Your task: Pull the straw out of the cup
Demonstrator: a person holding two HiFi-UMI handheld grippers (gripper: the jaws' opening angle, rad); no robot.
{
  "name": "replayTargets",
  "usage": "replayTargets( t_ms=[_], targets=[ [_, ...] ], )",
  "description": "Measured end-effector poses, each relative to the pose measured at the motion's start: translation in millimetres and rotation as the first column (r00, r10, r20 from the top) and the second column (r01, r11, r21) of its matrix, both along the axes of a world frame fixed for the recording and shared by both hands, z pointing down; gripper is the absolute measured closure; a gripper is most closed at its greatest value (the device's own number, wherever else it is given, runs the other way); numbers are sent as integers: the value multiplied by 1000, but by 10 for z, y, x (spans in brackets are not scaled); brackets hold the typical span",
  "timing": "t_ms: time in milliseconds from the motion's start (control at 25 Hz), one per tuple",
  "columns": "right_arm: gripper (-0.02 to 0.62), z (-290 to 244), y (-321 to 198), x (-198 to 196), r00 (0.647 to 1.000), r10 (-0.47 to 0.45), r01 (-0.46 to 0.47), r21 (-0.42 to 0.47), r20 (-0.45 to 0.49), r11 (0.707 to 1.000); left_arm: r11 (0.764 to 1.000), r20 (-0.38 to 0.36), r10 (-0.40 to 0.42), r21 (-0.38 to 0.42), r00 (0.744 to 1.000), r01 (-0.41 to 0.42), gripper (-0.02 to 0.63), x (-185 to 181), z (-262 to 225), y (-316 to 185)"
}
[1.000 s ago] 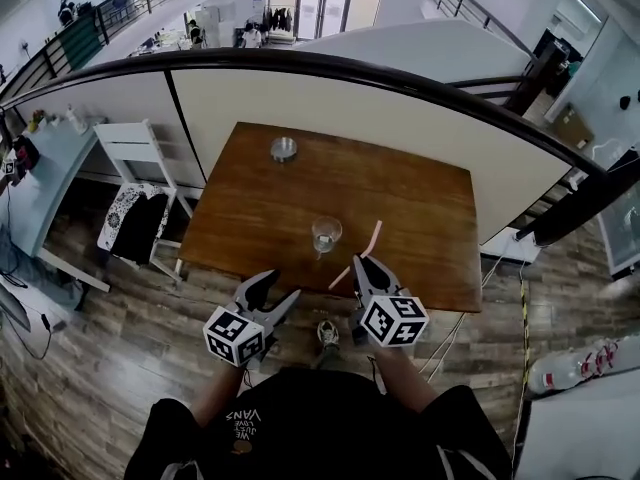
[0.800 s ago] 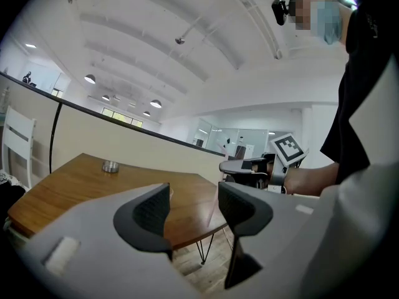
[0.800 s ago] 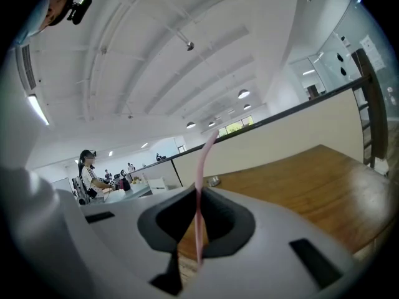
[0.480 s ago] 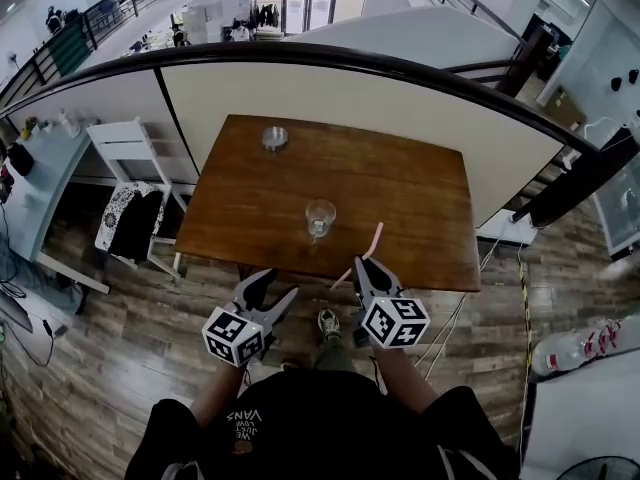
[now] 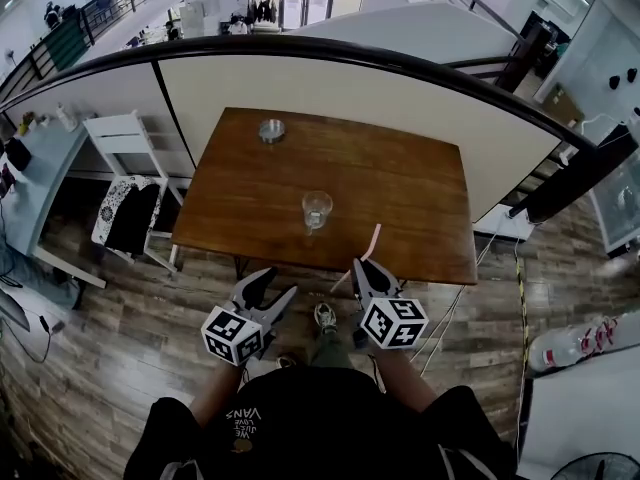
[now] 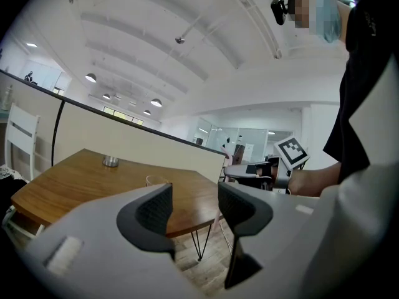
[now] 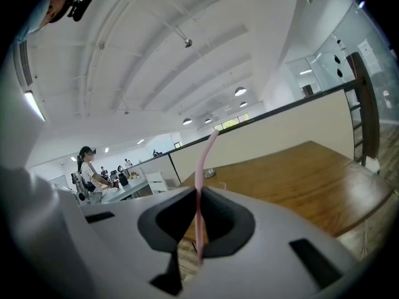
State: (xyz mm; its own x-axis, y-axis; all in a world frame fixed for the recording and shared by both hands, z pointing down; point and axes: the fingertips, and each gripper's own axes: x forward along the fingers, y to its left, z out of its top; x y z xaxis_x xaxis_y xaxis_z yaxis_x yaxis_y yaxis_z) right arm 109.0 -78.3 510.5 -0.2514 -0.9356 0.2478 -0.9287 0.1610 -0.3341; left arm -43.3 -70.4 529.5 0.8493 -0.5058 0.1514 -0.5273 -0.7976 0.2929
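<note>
The pink straw (image 5: 372, 240) is out of the cup (image 5: 317, 209) and is pinched in the right gripper (image 5: 362, 265). In the right gripper view the jaws are nearly shut, and their dark pads press on the thin straw (image 7: 199, 173) from both sides. It runs up from between them and bends a little at its top, while a short length hangs below the pads. From the head view the straw slants. Its upper end lies over the near edge of the table (image 5: 400, 188) and its lower end shows over the wooden floor (image 5: 130, 328).

The cup is clear glass and stands upright on the table, near the middle of the near edge. It is apart from the straw and from both grippers.

The left gripper (image 5: 281, 281) is held just short of the table, beside the right one and over the floor. In its own view the jaws stand well apart, and between them only the table edge (image 6: 62, 185) and the floor show. They touch nothing. The cup (image 6: 157, 180) shows past the left jaw in that view.

A small metal dish (image 5: 271, 130) sits at the far side of the table. A white chair (image 5: 125, 143) stands off the table's left end.
</note>
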Motion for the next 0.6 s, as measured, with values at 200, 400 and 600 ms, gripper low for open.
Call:
replayTargets(
  t_ms=[200, 400, 600],
  targets=[
    [563, 37, 50, 18, 1000, 1, -1, -12, -3, 1000, 1000, 14, -1, 4, 1000, 1, 405, 21, 34, 32],
    [563, 44, 90, 35, 1000, 7, -7, -16, -4, 1000, 999, 17, -11, 38, 1000, 11, 534, 13, 1, 51],
    [563, 38, 118, 70, 1000, 13, -13, -17, -6, 1000, 998, 16, -17, 58, 1000, 16, 594, 27, -36, 51]
  ],
)
